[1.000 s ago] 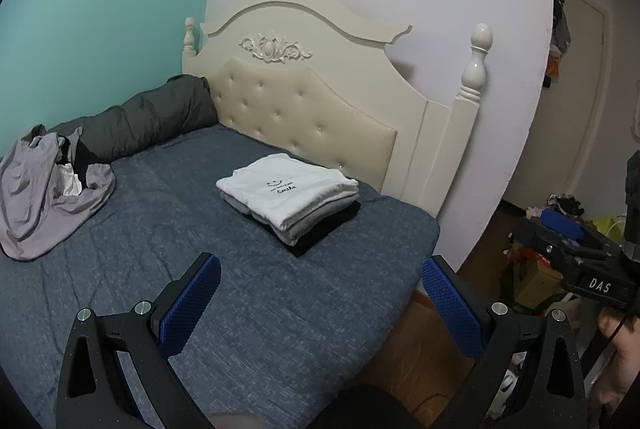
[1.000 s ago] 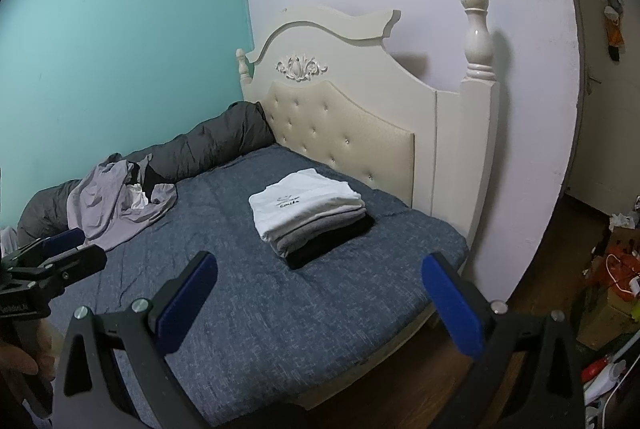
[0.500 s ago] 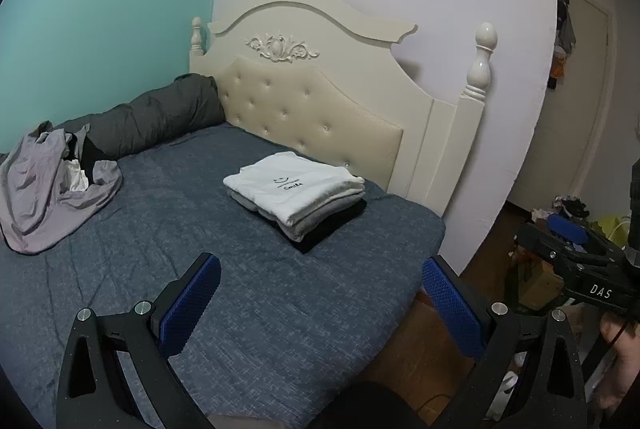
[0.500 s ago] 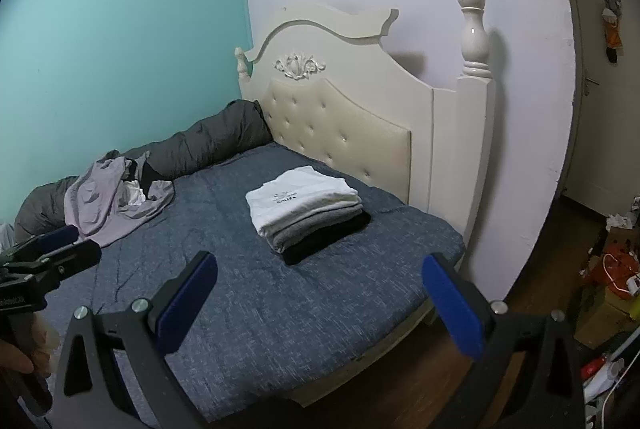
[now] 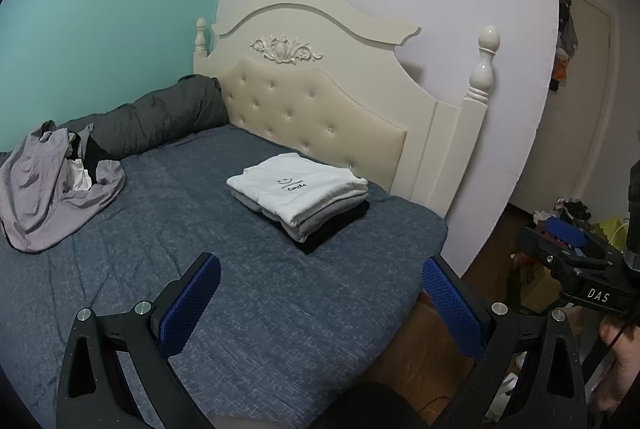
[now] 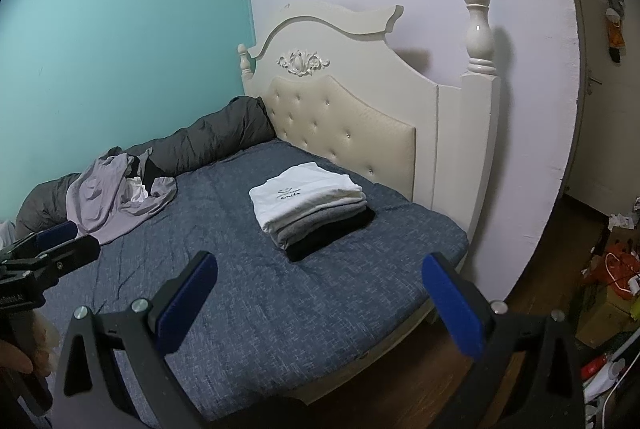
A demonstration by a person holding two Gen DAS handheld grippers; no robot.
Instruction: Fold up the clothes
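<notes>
Spanning most of view: bed with blue-grey quilted cover, cream tufted headboard behind. Dark grey rolled duvet along teal wall. Crumpled lilac garment heap beside duvet, unfolded, apparently remaining. Neat folded stack, white printed tee on top, near headboard, done. Left claw, right claw: both apart, empty, above bed's near edge.

Bedspread matt woven cloth; headboard tufted, posts glossy.
</notes>
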